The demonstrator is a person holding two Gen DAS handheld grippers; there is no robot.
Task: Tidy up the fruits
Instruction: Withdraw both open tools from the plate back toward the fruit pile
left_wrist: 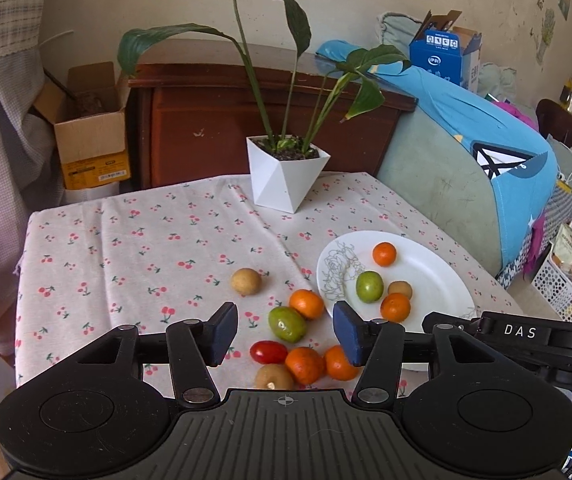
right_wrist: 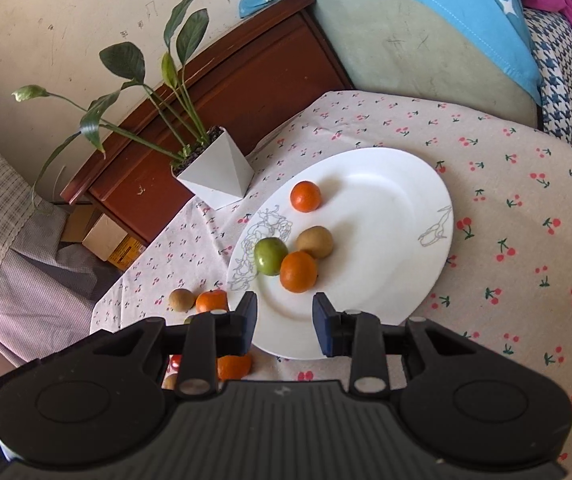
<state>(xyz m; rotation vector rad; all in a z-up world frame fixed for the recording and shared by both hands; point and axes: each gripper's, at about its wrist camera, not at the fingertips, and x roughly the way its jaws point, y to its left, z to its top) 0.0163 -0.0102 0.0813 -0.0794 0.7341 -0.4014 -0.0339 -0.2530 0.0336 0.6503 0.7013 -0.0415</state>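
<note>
White plate point(left_wrist: 426, 276) holds four fruits: two oranges, one green, one brown. Seven loose on tablecloth point(left_wrist: 125, 248). Left gripper point(left_wrist: 283, 330), right gripper point(right_wrist: 283, 322): jaws apart, empty.

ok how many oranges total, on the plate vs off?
5. Two on the plate: far one, near one. Three on the cloth: one by the plate's left rim, two between the left tongs. None seem hidden.
</note>
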